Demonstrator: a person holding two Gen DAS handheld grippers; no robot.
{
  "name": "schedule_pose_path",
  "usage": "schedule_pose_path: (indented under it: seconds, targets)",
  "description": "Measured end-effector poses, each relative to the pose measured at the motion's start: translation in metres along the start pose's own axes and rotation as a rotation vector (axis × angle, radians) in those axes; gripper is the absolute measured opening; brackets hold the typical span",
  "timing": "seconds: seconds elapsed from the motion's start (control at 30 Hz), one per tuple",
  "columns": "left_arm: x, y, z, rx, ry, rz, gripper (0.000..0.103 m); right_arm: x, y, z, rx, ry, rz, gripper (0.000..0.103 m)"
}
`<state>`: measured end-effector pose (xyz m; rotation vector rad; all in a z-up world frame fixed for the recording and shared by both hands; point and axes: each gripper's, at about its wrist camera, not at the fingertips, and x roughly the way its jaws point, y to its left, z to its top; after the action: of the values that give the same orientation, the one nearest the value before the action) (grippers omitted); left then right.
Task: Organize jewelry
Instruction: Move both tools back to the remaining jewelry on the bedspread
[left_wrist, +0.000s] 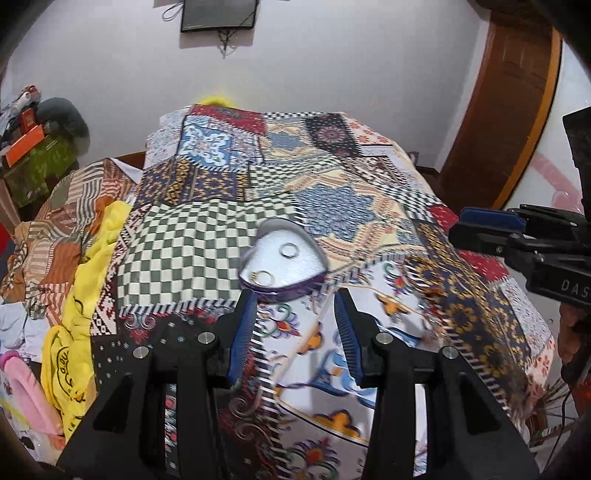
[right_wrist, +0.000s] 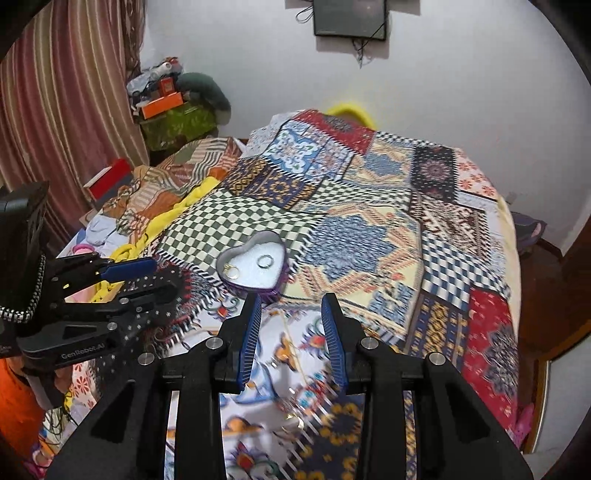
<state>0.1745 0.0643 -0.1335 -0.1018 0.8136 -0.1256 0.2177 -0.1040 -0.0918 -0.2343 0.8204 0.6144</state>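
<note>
A heart-shaped silver tin with a purple rim (left_wrist: 282, 260) lies open on the patchwork bedspread (left_wrist: 207, 240); it also shows in the right wrist view (right_wrist: 255, 264). Inside lie a silver ring (left_wrist: 289, 250) (right_wrist: 265, 261) and a gold earring (left_wrist: 261, 277) (right_wrist: 232, 272). My left gripper (left_wrist: 297, 295) is open and empty, just in front of the tin. My right gripper (right_wrist: 291, 301) is open and empty, also just short of the tin. A thin gold chain (right_wrist: 295, 354) lies on the cloth between the right fingers, blurred. The right gripper appears at the right edge of the left view (left_wrist: 480, 232).
Crumpled yellow and striped clothes (left_wrist: 85, 258) lie along the bed's left side. A green box with clutter (right_wrist: 173, 118) stands by the striped curtain (right_wrist: 66, 110). A wooden door frame (left_wrist: 517, 110) stands right. The bed's right edge (right_wrist: 513, 258) drops to the floor.
</note>
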Motion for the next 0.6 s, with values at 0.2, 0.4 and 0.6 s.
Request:
schedule_pose_path:
  seconds: [0.2,0.4,0.6]
  targets:
    - [-0.005,-0.025,-0.011,0.035,0.014,-0.037,0.043,-0.01,-0.015,-0.025,0.031,0.015,0.013,0.031]
    - [-0.002,-0.04,-0.029,0.037,0.049,-0.072,0.043,-0.003,-0.013,-0.059,0.009,0.064,-0.01,0.031]
    - [0.004,-0.049,-0.051,0.041,0.101,-0.081,0.043,0.012,-0.007,-0.089,-0.023,0.126,-0.015,0.031]
